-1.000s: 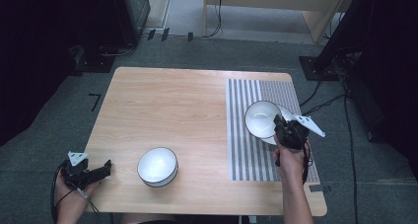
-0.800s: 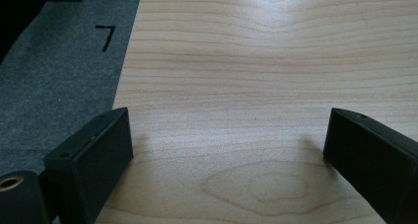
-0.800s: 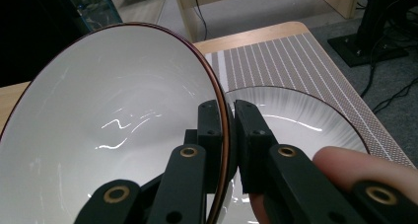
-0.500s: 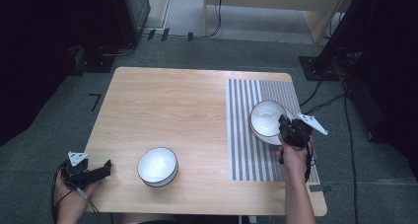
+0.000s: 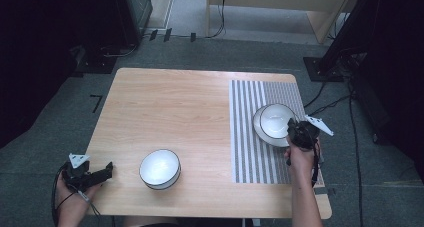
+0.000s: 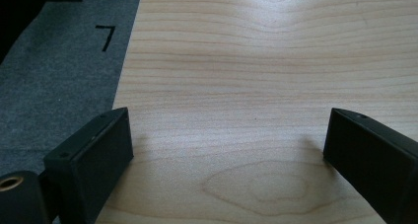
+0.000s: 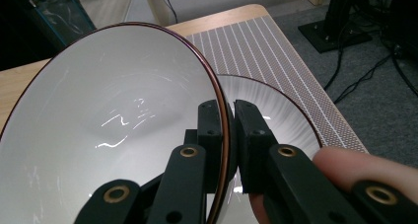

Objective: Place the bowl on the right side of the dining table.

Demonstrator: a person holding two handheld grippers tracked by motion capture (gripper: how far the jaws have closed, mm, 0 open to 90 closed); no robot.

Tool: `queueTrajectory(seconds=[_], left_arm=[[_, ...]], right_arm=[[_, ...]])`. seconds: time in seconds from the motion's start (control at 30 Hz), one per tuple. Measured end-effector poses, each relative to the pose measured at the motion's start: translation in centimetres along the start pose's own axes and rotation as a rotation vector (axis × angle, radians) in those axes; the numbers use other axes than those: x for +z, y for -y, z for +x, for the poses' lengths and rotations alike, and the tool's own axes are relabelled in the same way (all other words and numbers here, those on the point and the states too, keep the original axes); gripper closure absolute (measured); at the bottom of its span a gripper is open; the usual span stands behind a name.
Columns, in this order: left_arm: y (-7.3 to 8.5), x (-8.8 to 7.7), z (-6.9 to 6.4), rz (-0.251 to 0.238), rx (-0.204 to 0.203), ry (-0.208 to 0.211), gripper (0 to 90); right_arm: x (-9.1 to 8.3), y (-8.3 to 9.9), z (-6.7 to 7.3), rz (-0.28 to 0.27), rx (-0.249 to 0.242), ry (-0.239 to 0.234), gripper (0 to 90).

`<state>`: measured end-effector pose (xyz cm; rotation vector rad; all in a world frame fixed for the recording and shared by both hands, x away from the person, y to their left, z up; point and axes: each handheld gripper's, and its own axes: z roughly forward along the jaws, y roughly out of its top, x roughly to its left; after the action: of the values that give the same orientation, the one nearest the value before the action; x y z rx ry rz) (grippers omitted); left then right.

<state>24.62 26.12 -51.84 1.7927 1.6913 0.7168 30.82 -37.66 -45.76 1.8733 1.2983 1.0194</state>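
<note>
Lowered since a second ago, the right gripper (image 5: pixel 296 133) carries its bowl (image 5: pixel 276 120) down over the plate (image 5: pixel 261 129) on the striped mat (image 5: pixel 250 147) — jaws clamped on the bowl's rim, near the table (image 5: pixel 165 107)'s right edge. A second bowl (image 5: pixel 160 168) sits near the front edge, bare wood behind it. The left gripper (image 5: pixel 100 174) rests at the front-left corner, jaws apart — no readable writing anywhere.

No legible text or labels

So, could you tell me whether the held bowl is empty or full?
Empty: the bowl in the right hand-held gripper shows a bare white glossy inside.
</note>
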Motion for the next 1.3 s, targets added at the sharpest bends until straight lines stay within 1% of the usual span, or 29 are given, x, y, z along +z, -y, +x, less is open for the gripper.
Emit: queueTrajectory(seconds=[0.27, 0.47, 0.7, 0.8, 0.9, 1.2, 1.3], left_arm=[[0.0, 0.0, 0.0, 0.000, 0.001, 0.000, 4.2], [0.0, 0.0, 0.0, 0.000, -0.001, -0.001, 4.2], [0.0, 0.0, 0.0, 0.000, -0.002, -0.002, 4.2], [0.0, 0.0, 0.0, 0.000, -0.002, -0.002, 4.2], [0.0, 0.0, 0.0, 0.000, -0.002, -0.002, 4.2], [0.0, 0.0, 0.0, 0.001, -0.001, -0.002, 4.2], [0.0, -0.1, 0.0, 0.001, -0.001, -0.002, 4.3]], right_arm=[[1.0, 0.3, -0.8, 0.016, 0.000, 0.032, 83.8], [1.7, 0.6, -1.0, 0.032, 0.000, 0.049, 83.7], [2.0, 0.7, -1.2, 0.042, 0.002, 0.054, 83.7], [2.3, 0.9, -1.1, 0.058, 0.014, 0.056, 83.7], [2.5, 1.0, -1.2, 0.070, 0.013, 0.063, 83.7], [2.8, 1.0, -1.5, 0.080, 0.063, 0.072, 82.8], [2.9, 1.0, -1.6, 0.077, 0.079, 0.067, 81.9]])
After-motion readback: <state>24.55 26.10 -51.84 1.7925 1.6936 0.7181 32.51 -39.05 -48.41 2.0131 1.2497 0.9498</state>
